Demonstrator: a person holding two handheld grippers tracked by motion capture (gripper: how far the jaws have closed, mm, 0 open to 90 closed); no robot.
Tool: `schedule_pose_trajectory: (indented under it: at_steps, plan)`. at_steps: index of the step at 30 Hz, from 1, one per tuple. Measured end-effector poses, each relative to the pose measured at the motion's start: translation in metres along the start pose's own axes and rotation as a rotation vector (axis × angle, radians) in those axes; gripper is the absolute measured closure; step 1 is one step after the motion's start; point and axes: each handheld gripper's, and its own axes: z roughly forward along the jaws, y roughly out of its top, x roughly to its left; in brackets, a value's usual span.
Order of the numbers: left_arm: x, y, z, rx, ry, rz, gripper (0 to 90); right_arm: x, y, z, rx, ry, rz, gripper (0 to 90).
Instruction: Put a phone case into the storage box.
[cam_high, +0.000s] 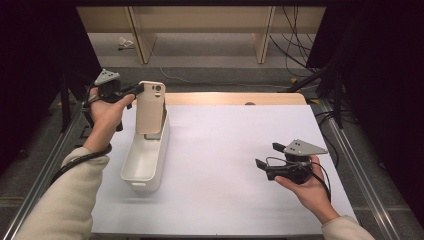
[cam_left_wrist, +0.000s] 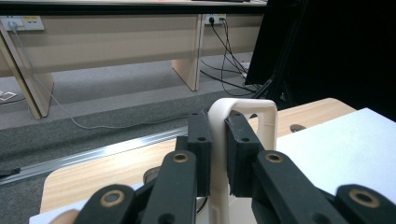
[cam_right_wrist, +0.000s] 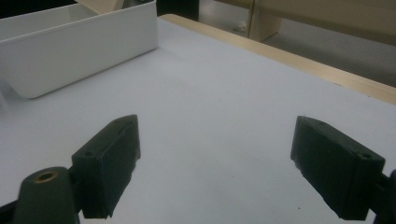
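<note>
White tabletop (cam_high: 225, 165) over pale wood, grey carpet beyond. One white bin (cam_high: 146, 157) at nine o'clock. One beige phone case (cam_high: 150, 107), upright, lower end inside the bin's far end, pinched at its top edge by the left gripper (cam_high: 136, 90), jaws clamped tight on the rim. One right gripper (cam_high: 267, 155) at four o'clock, jaws spread wide, nothing between them, low over bare tabletop.

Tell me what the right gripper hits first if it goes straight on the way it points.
Probably the white bin. The open right gripper points left across the bare white mat toward it; nothing lies between, though the exact line is hard to judge.
</note>
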Motion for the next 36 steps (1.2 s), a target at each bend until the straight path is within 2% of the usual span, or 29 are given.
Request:
schedule_pose_trajectory:
  at_steps: [17,36]
  plan:
    - [0.009,-0.008,0.006,0.013,0.017,-0.007,81.6,0.000,0.000,0.000,0.001,0.000,0.002,16.7]
    - [0.010,-0.010,0.015,0.023,0.019,-0.003,81.5,0.000,0.000,0.000,0.000,0.003,0.006,16.6]
